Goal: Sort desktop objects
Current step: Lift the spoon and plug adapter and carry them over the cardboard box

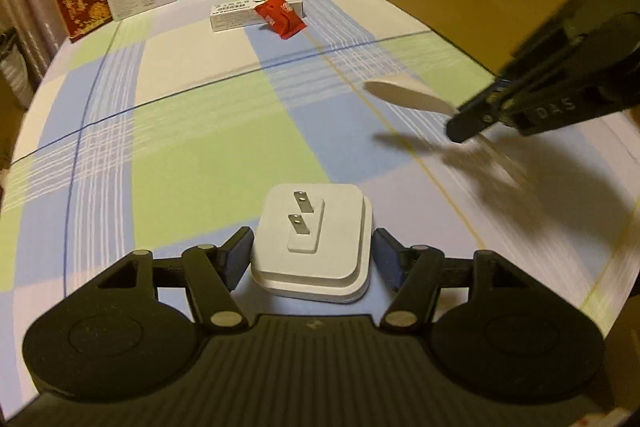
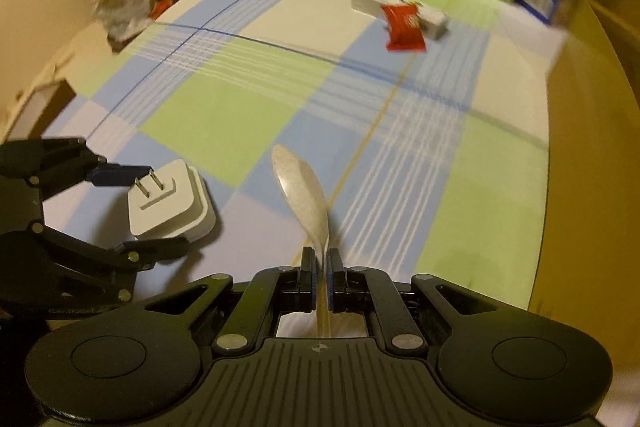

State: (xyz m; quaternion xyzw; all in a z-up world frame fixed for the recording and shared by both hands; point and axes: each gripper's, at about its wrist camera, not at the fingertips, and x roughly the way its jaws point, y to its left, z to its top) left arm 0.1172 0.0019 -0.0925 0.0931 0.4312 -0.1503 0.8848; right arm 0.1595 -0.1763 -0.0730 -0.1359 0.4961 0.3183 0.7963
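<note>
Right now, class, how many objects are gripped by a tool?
2. The white plug adapter sits between the left tool's fingers; the pale spoon is clamped by its handle in the right tool. Neither hides anything else.

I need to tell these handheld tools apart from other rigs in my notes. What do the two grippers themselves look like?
Both look alike: matte black plastic. The left gripper has two round housings, a ribbed centre plate, linkage arms with silver pivot pins, and fingers faced with blue pads. The right gripper matches, with a small crosshair mark on its plate; from the other camera, raised lettering shows on its side. No cables or sleeves show.
</note>
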